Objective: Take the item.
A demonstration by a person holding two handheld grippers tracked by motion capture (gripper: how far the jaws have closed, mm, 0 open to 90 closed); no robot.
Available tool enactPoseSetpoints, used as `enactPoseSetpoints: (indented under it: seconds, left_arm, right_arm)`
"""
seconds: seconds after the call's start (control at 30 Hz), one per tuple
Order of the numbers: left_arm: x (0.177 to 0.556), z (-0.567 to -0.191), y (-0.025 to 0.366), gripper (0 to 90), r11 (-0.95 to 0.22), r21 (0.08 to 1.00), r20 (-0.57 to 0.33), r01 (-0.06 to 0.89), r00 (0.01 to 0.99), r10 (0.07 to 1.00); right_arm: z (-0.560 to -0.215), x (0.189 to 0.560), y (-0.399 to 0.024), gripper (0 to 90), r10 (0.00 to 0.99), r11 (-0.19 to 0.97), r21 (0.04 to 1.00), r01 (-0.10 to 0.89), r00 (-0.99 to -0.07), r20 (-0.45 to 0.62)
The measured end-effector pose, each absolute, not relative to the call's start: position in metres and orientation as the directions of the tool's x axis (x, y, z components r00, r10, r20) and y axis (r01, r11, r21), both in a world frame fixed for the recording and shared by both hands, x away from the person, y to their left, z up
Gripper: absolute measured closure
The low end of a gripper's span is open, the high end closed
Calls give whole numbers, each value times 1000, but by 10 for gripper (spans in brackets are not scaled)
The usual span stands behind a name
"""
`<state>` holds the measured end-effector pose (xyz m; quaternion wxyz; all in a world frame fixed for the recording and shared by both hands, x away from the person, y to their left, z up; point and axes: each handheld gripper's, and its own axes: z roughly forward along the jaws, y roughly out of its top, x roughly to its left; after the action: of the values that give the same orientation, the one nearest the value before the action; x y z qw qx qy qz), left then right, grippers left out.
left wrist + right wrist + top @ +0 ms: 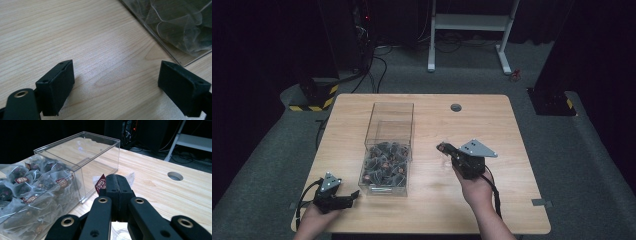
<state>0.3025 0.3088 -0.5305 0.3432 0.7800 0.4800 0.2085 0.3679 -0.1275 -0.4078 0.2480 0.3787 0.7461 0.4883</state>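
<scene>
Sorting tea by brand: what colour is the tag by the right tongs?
Dark red tag, clearest in the right gripper view.

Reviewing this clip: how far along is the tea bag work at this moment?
Done: nothing finished lies on the light wooden table yet. In hand: the right gripper, jaws closed, pinches one translucent tea bag with a dark red tag beside the clear plastic two-section box. The left gripper rests open by the box's near corner. Left: the near section holds a heap of tea bags; the far section looks empty.
</scene>
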Motion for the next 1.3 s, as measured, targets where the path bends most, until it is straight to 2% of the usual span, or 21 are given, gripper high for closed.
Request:
enactPoseSetpoints:
  seconds: [0.8,1.3]
  left_arm:
    - [303,-530,309,141,-304,735,-4,606,452,892]
    - [303,-531,309,141,-304,736,-4,606,452,892]
  right_arm:
    - [-419,380,-144,900,845,243,899,364,-534,-12]
    - [-430,383,-144,900,847,261,882,392,-531,-14]
